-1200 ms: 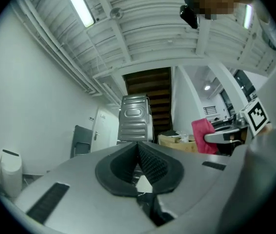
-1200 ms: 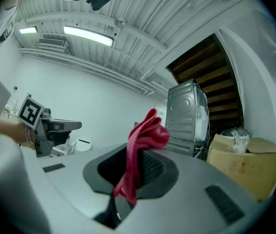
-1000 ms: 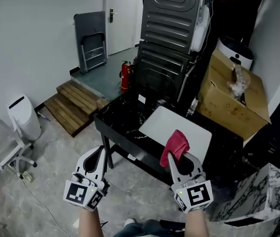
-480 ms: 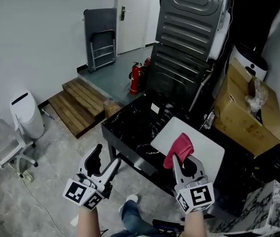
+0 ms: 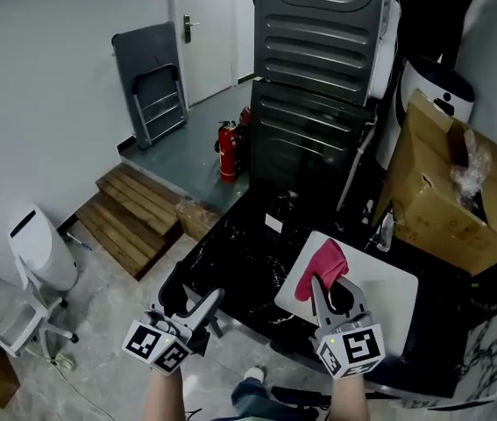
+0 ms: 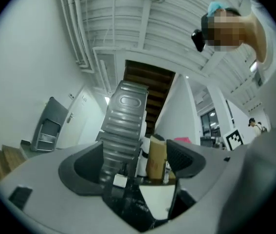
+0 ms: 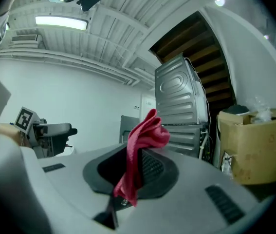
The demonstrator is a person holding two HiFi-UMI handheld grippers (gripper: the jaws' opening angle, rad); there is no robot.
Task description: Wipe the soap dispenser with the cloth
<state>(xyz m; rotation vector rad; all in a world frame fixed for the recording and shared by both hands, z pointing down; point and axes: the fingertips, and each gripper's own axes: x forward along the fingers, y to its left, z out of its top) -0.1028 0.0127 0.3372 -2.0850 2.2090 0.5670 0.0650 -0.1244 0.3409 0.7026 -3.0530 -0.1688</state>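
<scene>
My left tongs (image 6: 137, 164) have just been opening and now stand wide apart with nothing between them; through the gap I see only the black marble-patterned counter (image 5: 239, 266) and the tall grey ribbed metal panel (image 5: 318, 51) behind it. My right tongs (image 7: 134, 172) are clamped on the crumpled red cloth (image 7: 145, 133), pinched low between the 2 pads, with most of it bunched up above them and 1 short tail hanging below. In the head view both tongs hang over the near edge of the counter, left one over the dark marbled part, right one over the flat white rectangular board (image 5: 384, 292) lying on it. The cloth sits above that board, not touching it. At the far side of the board, just beside the open brown cardboard box (image 5: 441, 200), stands a small pale bottle (image 5: 383, 231); I cannot tell whether it is the soap dispenser, it is too small. It is well apart from the cloth. Off to the left on the floor are a red fire extinguisher (image 5: 227, 152) and low wooden steps (image 5: 134, 213).
</scene>
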